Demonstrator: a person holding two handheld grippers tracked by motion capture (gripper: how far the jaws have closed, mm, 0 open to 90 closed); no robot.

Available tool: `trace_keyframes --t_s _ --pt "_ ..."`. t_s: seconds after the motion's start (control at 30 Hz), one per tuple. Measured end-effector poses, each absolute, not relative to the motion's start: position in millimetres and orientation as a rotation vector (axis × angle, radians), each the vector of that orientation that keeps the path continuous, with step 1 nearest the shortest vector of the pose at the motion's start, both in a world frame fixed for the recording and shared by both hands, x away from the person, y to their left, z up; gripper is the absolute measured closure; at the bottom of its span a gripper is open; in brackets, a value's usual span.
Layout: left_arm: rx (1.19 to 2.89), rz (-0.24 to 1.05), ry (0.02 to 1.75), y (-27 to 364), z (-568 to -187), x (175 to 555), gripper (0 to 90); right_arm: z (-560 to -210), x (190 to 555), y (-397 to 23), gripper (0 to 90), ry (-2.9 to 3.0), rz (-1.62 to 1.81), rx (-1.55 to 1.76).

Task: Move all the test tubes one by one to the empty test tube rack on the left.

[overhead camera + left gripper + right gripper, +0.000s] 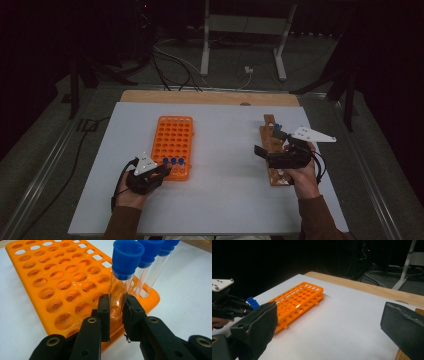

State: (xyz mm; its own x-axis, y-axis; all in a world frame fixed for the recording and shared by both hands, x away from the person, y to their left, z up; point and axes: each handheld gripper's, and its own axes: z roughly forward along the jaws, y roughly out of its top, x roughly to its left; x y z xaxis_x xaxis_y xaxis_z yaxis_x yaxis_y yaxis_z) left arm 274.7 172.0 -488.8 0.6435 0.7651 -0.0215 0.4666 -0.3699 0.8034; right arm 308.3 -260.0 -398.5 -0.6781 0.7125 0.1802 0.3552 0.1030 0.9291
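Observation:
An orange tube rack (172, 140) lies left of centre on the white table. Three clear tubes with blue caps (173, 161) stand in its near row. My left gripper (162, 172) is at that row, and in the left gripper view it (116, 312) is shut on the nearest tube (118, 290), low on the glass, while the tube stands in its hole. The other two tubes (150, 265) stand just behind it. My right gripper (270, 142) stands open over a wooden rack (276, 177) at the right, which holds a blue-capped tube (277, 127). Nothing is between its jaws (329, 325).
The white sheet covers a wooden table top (210, 96) whose far edge shows. Cables and a metal stand (205, 45) are on the floor beyond. The right gripper view takes in the orange rack (297, 300) and my left gripper (227, 306) farther off.

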Motion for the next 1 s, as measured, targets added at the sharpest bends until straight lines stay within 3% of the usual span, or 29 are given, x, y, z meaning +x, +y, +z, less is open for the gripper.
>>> trace_keyframes --t_s 0.4,1.0 --pt "2.005 0.426 0.973 173.6 -489.4 274.9 76.0 -399.6 308.6 -258.7 1.2 2.082 1.596 1.047" --pt "1.91 0.392 0.982 180.7 -482.1 269.6 49.6 -398.7 308.2 -261.6 1.2 2.076 1.602 1.042"
